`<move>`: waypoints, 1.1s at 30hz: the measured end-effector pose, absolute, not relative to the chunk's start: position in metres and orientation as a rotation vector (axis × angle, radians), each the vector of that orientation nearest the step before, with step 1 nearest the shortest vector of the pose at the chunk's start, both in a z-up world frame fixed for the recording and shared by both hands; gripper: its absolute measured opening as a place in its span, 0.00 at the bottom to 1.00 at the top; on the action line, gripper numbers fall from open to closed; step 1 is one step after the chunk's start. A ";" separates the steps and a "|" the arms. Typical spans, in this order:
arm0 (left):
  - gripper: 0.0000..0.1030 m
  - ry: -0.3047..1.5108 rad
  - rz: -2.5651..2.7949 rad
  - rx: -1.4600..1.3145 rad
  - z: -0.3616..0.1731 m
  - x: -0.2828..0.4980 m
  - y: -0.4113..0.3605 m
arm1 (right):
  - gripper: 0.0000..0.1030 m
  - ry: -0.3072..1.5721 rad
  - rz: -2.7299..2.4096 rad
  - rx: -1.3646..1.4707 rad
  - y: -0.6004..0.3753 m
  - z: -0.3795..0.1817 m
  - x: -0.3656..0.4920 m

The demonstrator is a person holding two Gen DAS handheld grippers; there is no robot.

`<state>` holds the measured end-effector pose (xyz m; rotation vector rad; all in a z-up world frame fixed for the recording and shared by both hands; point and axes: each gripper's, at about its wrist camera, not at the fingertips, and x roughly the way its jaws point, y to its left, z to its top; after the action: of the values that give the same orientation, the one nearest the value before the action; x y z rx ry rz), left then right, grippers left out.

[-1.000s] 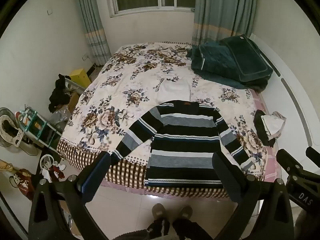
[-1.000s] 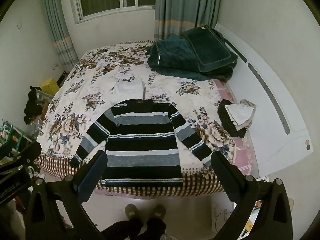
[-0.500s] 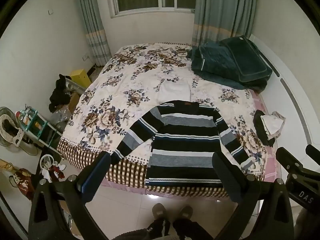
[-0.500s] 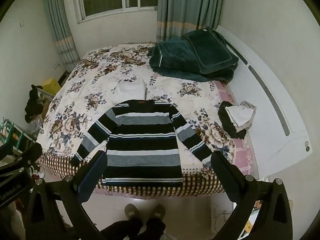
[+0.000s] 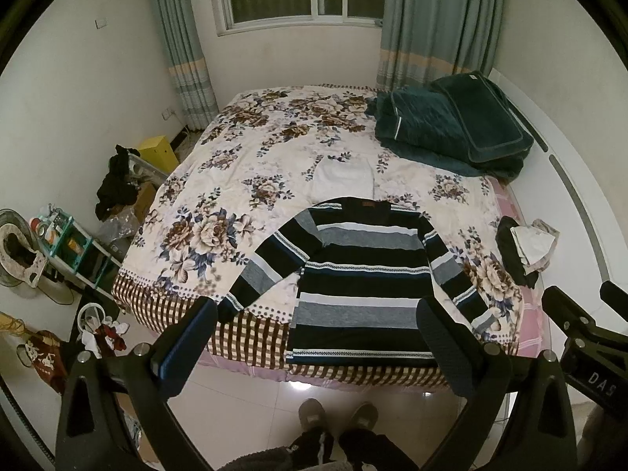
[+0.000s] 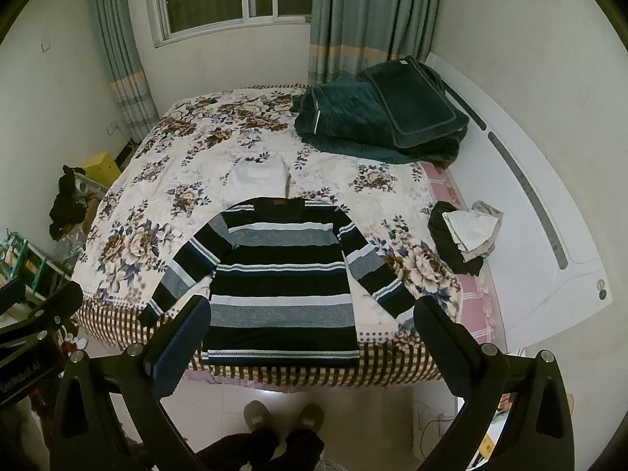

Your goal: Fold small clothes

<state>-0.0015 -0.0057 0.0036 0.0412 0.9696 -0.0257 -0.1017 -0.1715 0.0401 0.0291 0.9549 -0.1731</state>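
Note:
A black, grey and white striped sweater (image 5: 361, 278) lies flat on the floral bed cover (image 5: 243, 180), sleeves spread, hem at the near bed edge; it also shows in the right wrist view (image 6: 280, 282). A folded white garment (image 5: 343, 176) lies just beyond its collar. My left gripper (image 5: 314, 337) is open and empty, held high above the floor before the bed. My right gripper (image 6: 310, 333) is open and empty at a like height. A small pile of dark and white clothes (image 6: 465, 235) lies at the bed's right edge.
Dark green folded bedding (image 5: 451, 125) lies at the bed's far right by the white headboard (image 6: 541, 235). A shelf cart (image 5: 74, 251), a fan (image 5: 15, 247) and clutter stand on the floor at left. The person's feet (image 5: 337, 420) stand on tile before the bed.
Both views have shifted very slightly. The sweater and both grippers stay as they were.

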 end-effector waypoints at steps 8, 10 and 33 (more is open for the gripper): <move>1.00 0.969 -0.028 0.042 0.002 -0.002 -0.008 | 1.00 0.959 -0.172 0.030 -0.173 0.039 -0.099; 1.00 0.969 -0.028 0.041 0.002 -0.002 -0.008 | 1.00 0.954 -0.173 0.029 -0.170 0.040 -0.101; 1.00 0.977 -0.034 0.036 0.001 -0.004 -0.006 | 1.00 0.955 -0.176 0.025 -0.167 0.040 -0.098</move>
<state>-0.0039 -0.0056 0.0015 0.0359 0.9771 -0.0340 -0.0978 -0.1670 0.0400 0.0252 0.9554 -0.1756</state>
